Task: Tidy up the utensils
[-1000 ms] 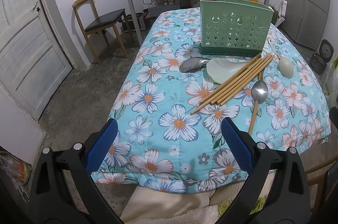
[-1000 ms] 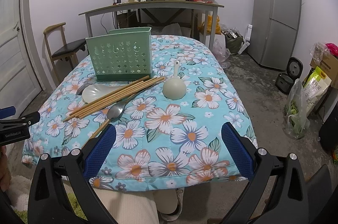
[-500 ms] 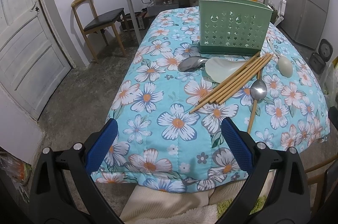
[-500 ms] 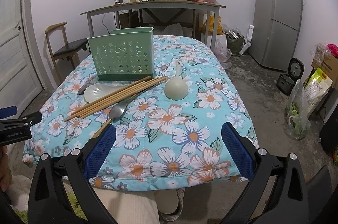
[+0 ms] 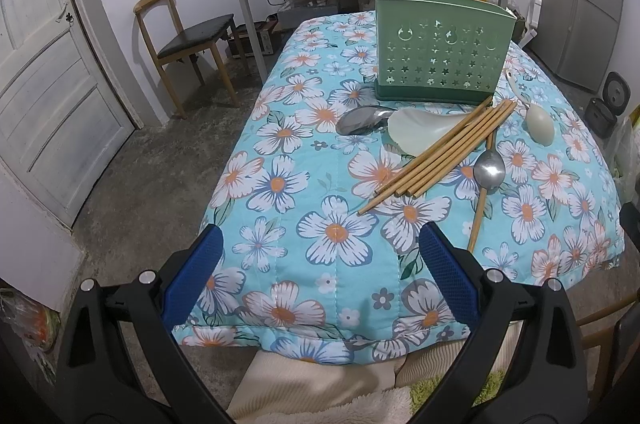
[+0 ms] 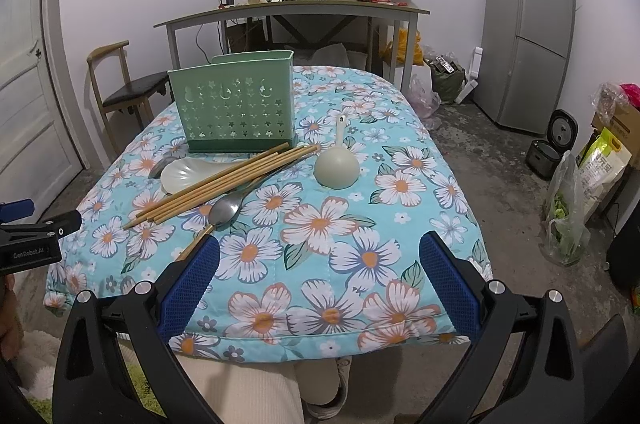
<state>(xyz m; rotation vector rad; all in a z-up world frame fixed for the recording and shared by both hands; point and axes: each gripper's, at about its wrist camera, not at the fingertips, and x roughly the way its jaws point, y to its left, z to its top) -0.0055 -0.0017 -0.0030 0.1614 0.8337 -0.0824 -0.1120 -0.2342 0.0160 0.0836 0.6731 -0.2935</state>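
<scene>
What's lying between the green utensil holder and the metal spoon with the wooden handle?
The bamboo chopsticks, crossing over a white spoon; clearest in the right wrist view.

White walls, bare concrete floor (image 5: 152, 184). White panelled door (image 5: 48, 96) frame left, wooden chair (image 5: 188, 40) beside it, cluttered desk (image 6: 292, 12) top centre, grey fridge (image 6: 528, 28) upper right.

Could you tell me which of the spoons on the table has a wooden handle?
The metal spoon lying just below the chopsticks. The other metal spoon left of the pale paddle shows no wood, and the ladle is plastic.
</scene>
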